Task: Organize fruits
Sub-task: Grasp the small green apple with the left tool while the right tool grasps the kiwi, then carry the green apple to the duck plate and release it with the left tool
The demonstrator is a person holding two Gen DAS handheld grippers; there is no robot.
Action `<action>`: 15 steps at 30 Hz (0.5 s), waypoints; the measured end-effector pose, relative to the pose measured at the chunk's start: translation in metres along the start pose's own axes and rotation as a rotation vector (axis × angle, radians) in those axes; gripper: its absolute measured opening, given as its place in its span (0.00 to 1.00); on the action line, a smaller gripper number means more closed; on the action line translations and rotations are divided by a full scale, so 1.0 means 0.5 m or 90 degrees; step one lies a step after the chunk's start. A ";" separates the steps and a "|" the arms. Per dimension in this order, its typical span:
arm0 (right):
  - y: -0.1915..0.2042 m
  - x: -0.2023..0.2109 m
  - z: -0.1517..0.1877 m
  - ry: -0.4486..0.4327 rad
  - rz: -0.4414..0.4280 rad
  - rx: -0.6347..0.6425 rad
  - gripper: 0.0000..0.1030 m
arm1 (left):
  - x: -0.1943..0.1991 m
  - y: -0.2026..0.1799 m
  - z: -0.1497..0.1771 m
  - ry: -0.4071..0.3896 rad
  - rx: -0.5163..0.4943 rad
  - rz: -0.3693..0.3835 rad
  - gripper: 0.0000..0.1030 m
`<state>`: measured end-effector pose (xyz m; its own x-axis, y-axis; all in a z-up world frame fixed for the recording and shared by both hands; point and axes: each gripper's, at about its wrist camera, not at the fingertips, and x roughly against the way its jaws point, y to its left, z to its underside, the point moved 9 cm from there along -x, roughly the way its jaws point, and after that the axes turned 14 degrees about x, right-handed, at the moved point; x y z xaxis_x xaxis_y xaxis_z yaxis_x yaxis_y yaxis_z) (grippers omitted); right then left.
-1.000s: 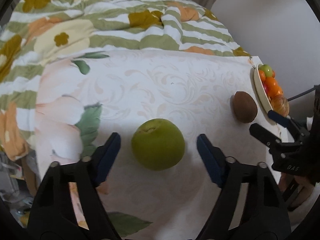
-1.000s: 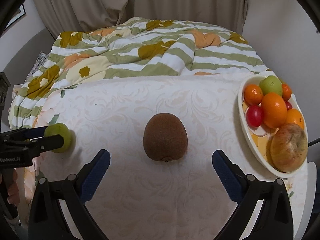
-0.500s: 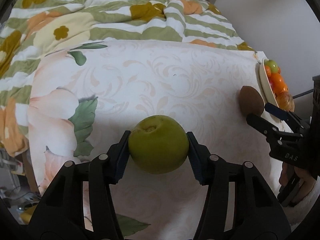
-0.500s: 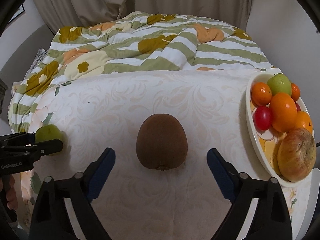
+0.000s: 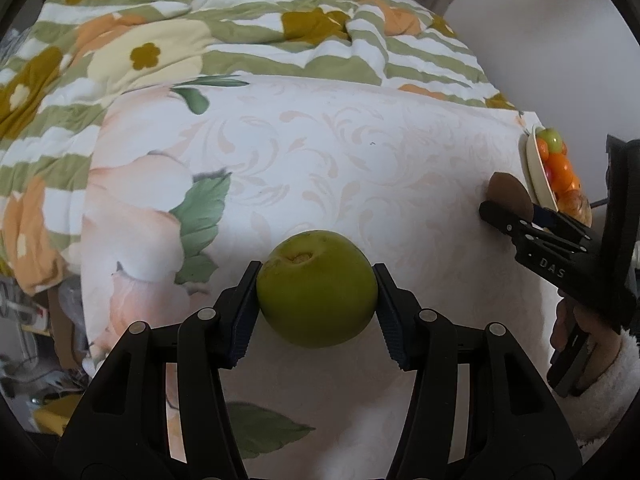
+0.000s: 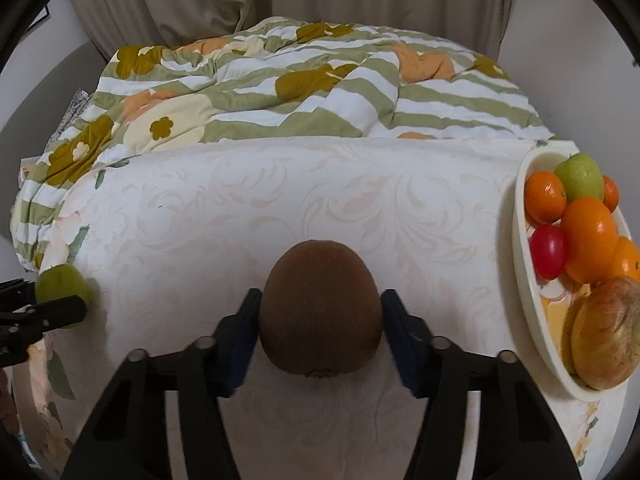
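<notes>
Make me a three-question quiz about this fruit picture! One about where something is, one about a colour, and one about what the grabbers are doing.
1. Where is the bowl?
A. right edge of the table
B. on the bed
C. on the floor

2. What colour is the fruit in the left gripper?
A. red
B. green
C. purple

3. What is the right gripper doing?
A. hanging open
B. holding an orange
C. closed on the kiwi

Answers:
1 A, it sits at the tablecloth's right edge.
2 B, the pads squeeze a green fruit.
3 C, both pads touch the kiwi's sides.
</notes>
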<state>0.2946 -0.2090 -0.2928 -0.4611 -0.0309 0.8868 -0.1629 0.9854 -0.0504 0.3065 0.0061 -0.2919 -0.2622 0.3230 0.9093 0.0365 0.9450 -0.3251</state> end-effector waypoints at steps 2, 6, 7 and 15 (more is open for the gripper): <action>0.000 0.001 -0.002 -0.002 0.000 0.000 0.48 | 0.008 0.004 0.000 -0.006 0.003 -0.001 0.59; 0.001 0.013 -0.006 -0.011 -0.012 -0.005 0.48 | 0.031 0.004 -0.001 -0.022 0.007 0.000 0.59; 0.002 0.018 -0.007 -0.014 -0.012 -0.005 0.48 | 0.036 0.003 -0.002 -0.025 0.007 0.000 0.59; 0.014 0.080 -0.015 -0.043 -0.009 0.005 0.48 | 0.098 -0.006 0.006 -0.057 0.007 0.004 0.59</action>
<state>0.2814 -0.2020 -0.2545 -0.5166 -0.0568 0.8543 -0.1772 0.9833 -0.0418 0.2908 0.0190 -0.2472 -0.3477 0.3218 0.8806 0.0273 0.9423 -0.3336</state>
